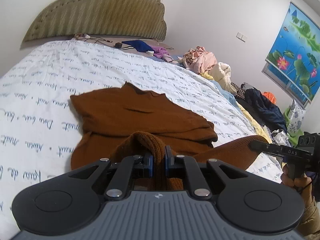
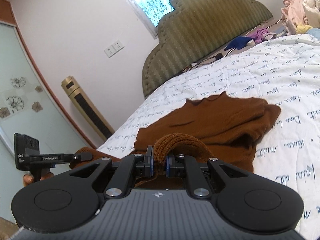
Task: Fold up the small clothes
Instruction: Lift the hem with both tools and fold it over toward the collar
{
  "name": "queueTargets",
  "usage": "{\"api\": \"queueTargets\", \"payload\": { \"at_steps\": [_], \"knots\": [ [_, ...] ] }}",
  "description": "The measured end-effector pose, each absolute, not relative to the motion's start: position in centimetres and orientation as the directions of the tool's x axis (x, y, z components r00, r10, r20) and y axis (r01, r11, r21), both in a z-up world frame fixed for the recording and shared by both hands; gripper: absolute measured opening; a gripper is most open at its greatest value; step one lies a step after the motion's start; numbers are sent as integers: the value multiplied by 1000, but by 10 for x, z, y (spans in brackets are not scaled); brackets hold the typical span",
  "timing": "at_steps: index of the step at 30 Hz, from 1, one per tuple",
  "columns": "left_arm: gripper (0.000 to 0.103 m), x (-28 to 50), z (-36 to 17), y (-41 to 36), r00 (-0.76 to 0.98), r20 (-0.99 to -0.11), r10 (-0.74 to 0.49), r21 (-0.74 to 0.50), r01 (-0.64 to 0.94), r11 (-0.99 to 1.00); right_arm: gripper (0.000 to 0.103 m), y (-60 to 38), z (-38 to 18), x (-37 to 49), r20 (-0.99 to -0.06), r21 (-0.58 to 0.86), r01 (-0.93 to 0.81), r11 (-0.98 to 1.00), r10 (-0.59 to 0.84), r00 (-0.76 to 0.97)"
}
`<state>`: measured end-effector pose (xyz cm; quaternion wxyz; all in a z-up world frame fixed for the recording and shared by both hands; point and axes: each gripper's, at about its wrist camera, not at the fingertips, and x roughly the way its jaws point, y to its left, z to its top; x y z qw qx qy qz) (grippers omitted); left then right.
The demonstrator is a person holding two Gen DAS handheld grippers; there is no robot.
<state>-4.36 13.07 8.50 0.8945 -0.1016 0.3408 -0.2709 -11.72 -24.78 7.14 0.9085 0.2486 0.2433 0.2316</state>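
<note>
A brown knit sweater (image 1: 140, 116) lies partly folded on the white script-printed bedspread (image 1: 50, 76), its neckline toward the headboard. My left gripper (image 1: 158, 156) is shut on a bunched piece of the ribbed hem, lifted off the bed. In the left wrist view my right gripper (image 1: 251, 145) comes in from the right, its tips on another raised part of the hem. In the right wrist view the right gripper (image 2: 159, 161) is shut on ribbed hem, with the sweater (image 2: 210, 124) spread beyond it. The left gripper (image 2: 90, 156) shows at the left, closed on brown fabric.
A striped green headboard (image 1: 100, 12) stands at the far end, with cables, a blue garment (image 1: 138, 45) and a purple one before it. A pile of pale clothes (image 1: 200, 60) and dark clothing (image 1: 264, 106) line the bed's right side. A gold tower unit (image 2: 86, 104) stands by the wall.
</note>
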Motion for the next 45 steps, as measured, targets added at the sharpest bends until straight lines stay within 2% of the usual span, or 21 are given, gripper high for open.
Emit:
{"api": "queueTargets", "payload": {
  "at_steps": [19, 31, 38, 45],
  "knots": [
    [11, 39, 101, 112, 674, -576, -462, -293, 357, 887, 16, -258, 72, -32, -310, 600, -228, 767, 485, 817],
    [11, 110, 74, 94, 684, -644, -342, -236, 247, 940, 16, -263, 41, 41, -371, 635, -142, 760, 461, 806],
    [11, 151, 45, 85, 638, -712, -292, -219, 192, 957, 16, -260, 19, 80, -430, 645, -93, 758, 461, 777],
    [11, 180, 14, 92, 581, -764, -281, -261, 121, 958, 17, -258, -2, 111, -494, 642, -45, 766, 457, 740]
  ]
}}
